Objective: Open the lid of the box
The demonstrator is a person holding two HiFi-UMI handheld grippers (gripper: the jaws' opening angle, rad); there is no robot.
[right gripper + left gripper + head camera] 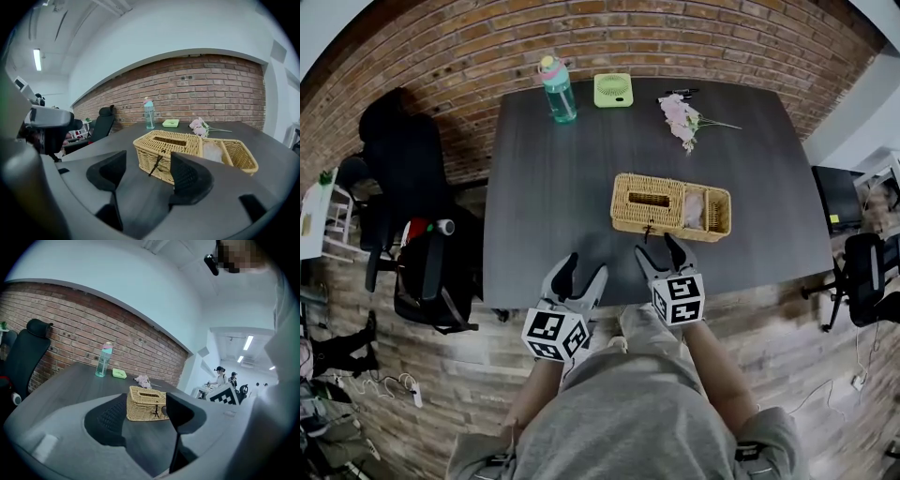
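A wicker box (670,206) is seen lying near the middle of the dark bench (544,206), somewhat toward the right and the near edge. Its slotted lid (649,200) is shut over the left part, and a dark cord fastener (649,230) hangs at the front. The compartment at the right end is uncovered, and something pale is held in it. The right tongs (658,246) are held close in front of the box, near the fastener, with the jaws apart and nothing gripped between them. The left tongs (583,267) are kept at the bench's near edge, left of the right tongs, likewise spread and empty. Along the far edge a teal water bottle (557,89), a green case (613,90) and pink flowers (680,117) are set.
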